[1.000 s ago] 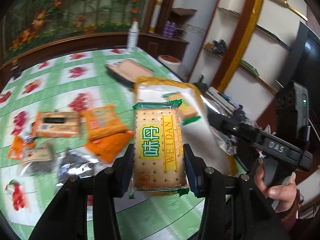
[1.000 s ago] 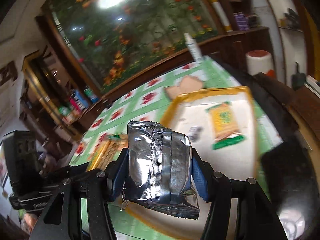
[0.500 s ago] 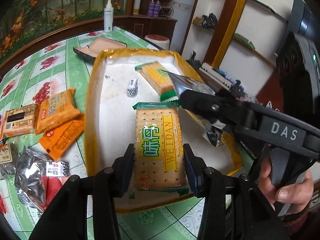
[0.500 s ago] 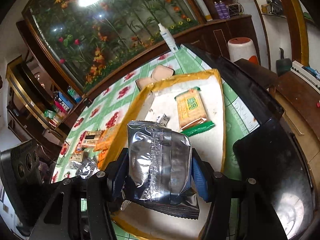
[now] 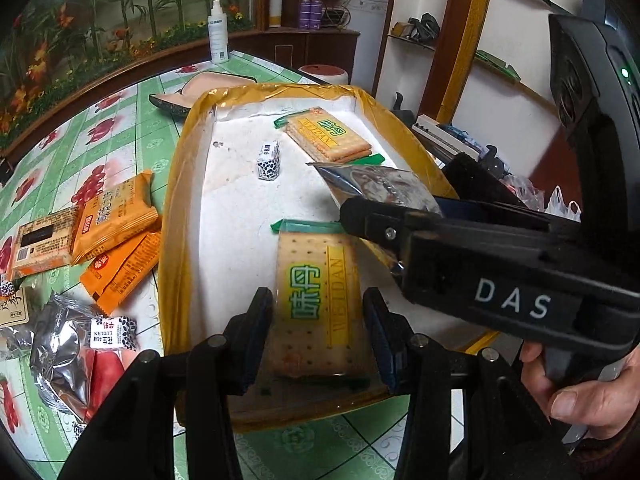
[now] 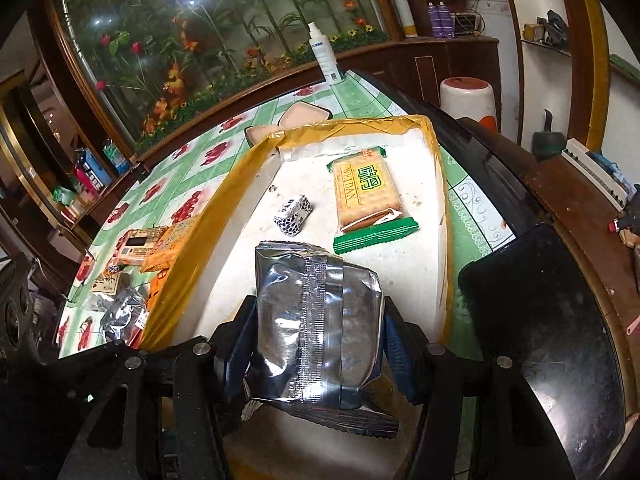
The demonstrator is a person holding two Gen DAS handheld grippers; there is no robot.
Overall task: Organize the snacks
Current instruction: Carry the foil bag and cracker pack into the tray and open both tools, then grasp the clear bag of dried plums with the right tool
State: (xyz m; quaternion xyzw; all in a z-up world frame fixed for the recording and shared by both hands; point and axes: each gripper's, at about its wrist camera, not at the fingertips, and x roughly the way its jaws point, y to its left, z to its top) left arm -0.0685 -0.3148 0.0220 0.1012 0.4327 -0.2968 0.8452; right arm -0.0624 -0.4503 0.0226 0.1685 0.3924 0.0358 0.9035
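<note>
My left gripper is shut on a green-edged Weidan cracker pack, held low over the near end of the white tray with yellow-taped rim. My right gripper is shut on a silver foil snack pack, also over the tray's near part. In the left wrist view the right gripper's arm crosses from the right with the foil pack at its tip. A second Weidan pack and a small black-and-white spotted candy lie inside the tray.
Left of the tray on the green flowered tablecloth lie orange snack packs, a brown pack and a silver pack. A pink dish and a white spray bottle stand beyond. A person's hand grips the right handle.
Both grippers sank toward the tray with their packs. The left one swung from over the loose snacks to over the tray, and the right gripper's arm now crosses close in front of it.
</note>
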